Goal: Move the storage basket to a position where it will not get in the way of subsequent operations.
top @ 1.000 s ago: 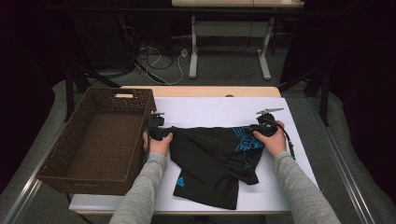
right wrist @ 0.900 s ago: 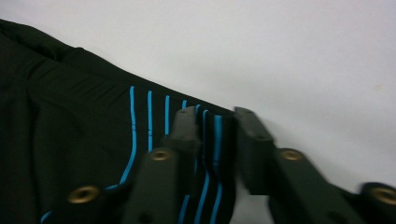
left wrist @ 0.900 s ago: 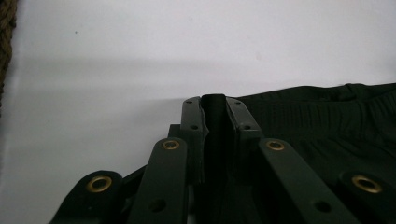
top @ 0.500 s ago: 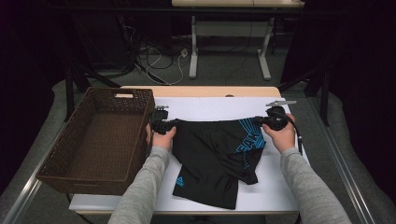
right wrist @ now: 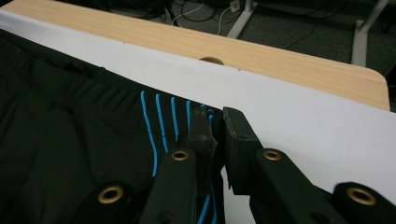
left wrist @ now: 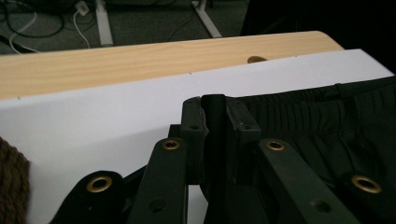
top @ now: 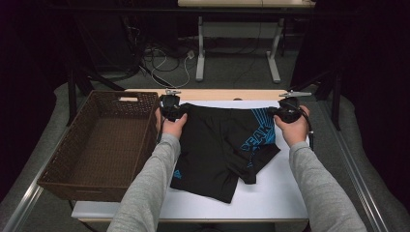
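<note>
Black shorts (top: 217, 145) show turquoise lettering, legible only as "EAR".

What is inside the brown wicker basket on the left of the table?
Nothing shows inside the brown wicker basket: its woven floor lies bare. Its near wall hides the strip of floor just behind it.

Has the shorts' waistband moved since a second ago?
Yes. The shorts' waistband has moved toward the table's wooden far edge, held by both tools.

Two grey-sleeved forearms reaching forward, left gripper (top: 170, 107) clamped on the waistband corner of the black shorts with blue print (top: 222, 145), right gripper (top: 286, 112) clamped on the opposite corner
</note>
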